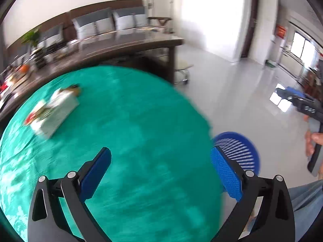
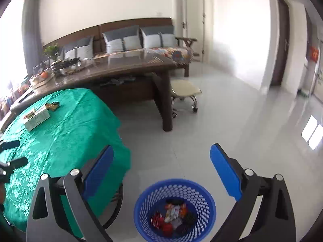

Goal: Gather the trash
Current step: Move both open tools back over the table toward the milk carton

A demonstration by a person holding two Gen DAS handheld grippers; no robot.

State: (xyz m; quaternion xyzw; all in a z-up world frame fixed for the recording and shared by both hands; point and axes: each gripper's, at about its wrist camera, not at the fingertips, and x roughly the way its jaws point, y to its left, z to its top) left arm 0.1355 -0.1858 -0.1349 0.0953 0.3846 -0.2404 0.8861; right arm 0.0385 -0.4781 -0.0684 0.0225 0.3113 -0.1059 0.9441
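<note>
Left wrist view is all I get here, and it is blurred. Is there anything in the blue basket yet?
Observer: Yes. In the right wrist view the blue basket holds a heap of crumpled wrappers.
Operator: Is the right gripper carrying anything?
Observer: No. The right gripper is open with nothing between its fingers, above the basket.
Operator: What is that dark smear beyond the white box?
Observer: A small dark packet lies flat on the green tablecloth, just beyond the white box.
</note>
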